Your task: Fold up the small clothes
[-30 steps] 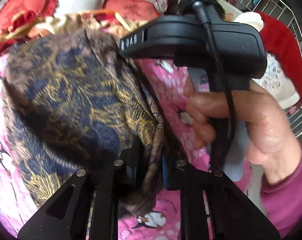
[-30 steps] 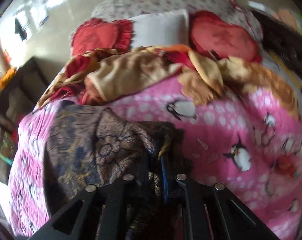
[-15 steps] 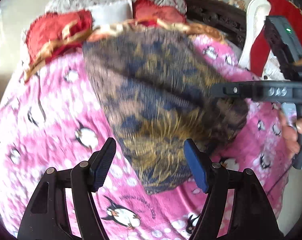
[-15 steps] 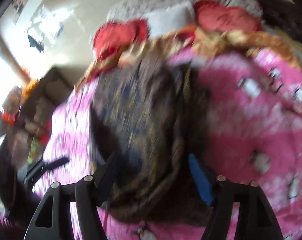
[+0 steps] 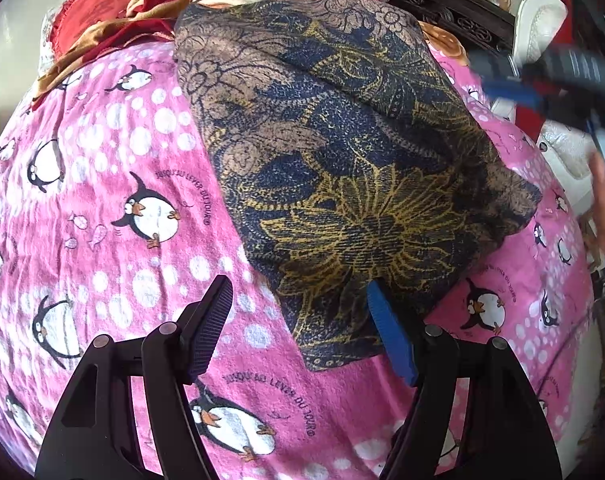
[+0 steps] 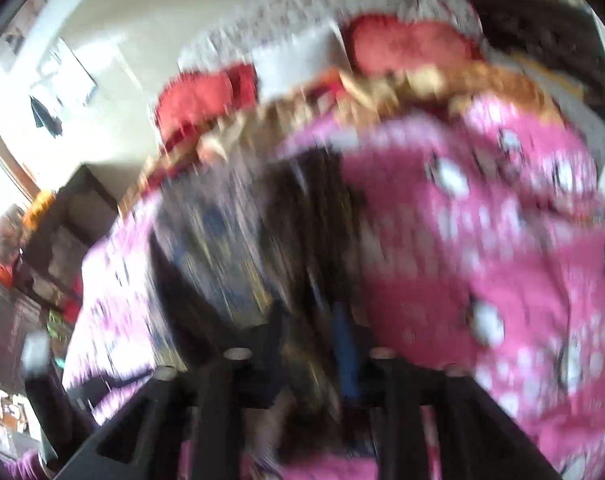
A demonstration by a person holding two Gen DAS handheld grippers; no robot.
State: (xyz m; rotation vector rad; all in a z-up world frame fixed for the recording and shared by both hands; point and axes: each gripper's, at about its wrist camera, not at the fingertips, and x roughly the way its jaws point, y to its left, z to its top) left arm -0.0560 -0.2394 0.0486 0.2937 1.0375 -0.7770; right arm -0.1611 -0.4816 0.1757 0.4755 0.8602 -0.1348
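A dark blue, brown and gold floral garment (image 5: 342,168) lies folded on the pink penguin blanket (image 5: 114,208). My left gripper (image 5: 302,332) is open and empty just above the garment's near corner, its blue pad (image 5: 390,340) against the cloth edge. In the blurred right wrist view, the garment (image 6: 238,248) runs down between the fingers of my right gripper (image 6: 306,336), whose jaws stand close together on the cloth. The right gripper also shows blurred in the left wrist view (image 5: 562,76), at the far right, apart from the garment.
Red pillows (image 5: 102,12) and an orange-brown cloth (image 5: 114,36) lie at the bed's head. A dark carved headboard (image 5: 454,12) and white furniture (image 5: 538,20) stand at the right. Dark furniture (image 6: 62,232) stands left of the bed.
Both grippers let go of the garment, which dropped flat on the blanket. My left gripper stays open and has backed off. My right gripper has narrowed again on the cloth while moving fast.
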